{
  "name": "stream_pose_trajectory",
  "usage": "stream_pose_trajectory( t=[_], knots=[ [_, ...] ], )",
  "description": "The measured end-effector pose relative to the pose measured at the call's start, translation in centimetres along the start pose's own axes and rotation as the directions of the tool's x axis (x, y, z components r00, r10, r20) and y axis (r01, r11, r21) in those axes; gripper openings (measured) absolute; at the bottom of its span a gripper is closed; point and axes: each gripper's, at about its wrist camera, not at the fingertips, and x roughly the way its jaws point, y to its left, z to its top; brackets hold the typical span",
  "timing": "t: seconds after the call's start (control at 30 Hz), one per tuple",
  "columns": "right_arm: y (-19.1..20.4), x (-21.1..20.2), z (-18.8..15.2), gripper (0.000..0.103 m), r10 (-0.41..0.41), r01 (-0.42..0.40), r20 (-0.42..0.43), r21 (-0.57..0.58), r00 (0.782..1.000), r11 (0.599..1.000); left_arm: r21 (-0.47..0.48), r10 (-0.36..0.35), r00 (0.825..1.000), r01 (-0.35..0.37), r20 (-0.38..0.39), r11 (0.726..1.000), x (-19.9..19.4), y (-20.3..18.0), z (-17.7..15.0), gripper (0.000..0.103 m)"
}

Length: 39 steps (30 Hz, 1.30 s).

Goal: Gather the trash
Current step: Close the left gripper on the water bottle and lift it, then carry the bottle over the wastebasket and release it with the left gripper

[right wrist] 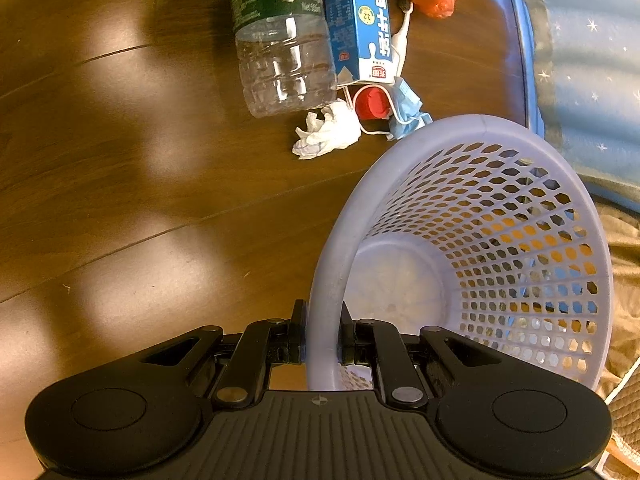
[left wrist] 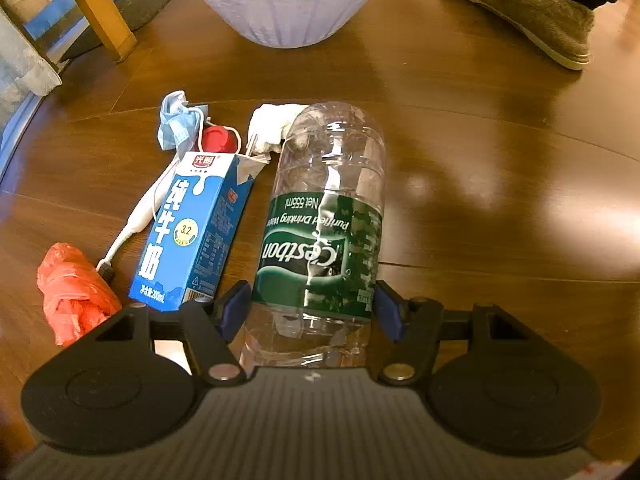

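Note:
A clear plastic water bottle (left wrist: 324,208) with a green label lies on the wooden floor, its base pointing away from me. My left gripper (left wrist: 311,312) is shut on it, a blue pad against each side near the label's lower edge. Left of it lie a blue milk carton (left wrist: 192,232), a red cap (left wrist: 218,140), a blue face mask (left wrist: 176,120), a crumpled tissue (left wrist: 272,124) and a red plastic bag (left wrist: 72,292). My right gripper (right wrist: 323,332) is shut on the near rim of the lilac mesh basket (right wrist: 332,280), which is tilted and holds nothing.
A white corded item (left wrist: 140,216) lies beside the carton. A wooden chair leg (left wrist: 100,12) stands at the far left. A person's slippered foot (left wrist: 532,16) rests at the far right. Blue starred fabric (right wrist: 580,60) borders the floor beyond the basket.

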Motion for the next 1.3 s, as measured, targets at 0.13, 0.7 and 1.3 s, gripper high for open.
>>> stream_pose_trajectory(
  t=[0.13,0.7,1.3],
  knots=[
    [0.2,0.0,-0.1,0.009,-0.003,0.003,0.0,-0.006,1.0,1.0,0.02,0.003,1.0,-0.003,-0.007,1.0,-1.6,0.0,0.3,0.061],
    [0.7,0.0,-0.3,0.009,-0.001,0.001,0.007,-0.001,1.0,1.0,0.008,0.07,0.998,-0.07,-0.006,0.997,-10.5,1.6,3.6,0.061],
    [-0.2,-0.4,-0.4,0.009,0.018,-0.019,0.031,0.03,0.999,0.999,0.08,0.096,0.991,-0.104,0.098,0.991,-15.8,2.3,13.9,0.061]
  ],
)
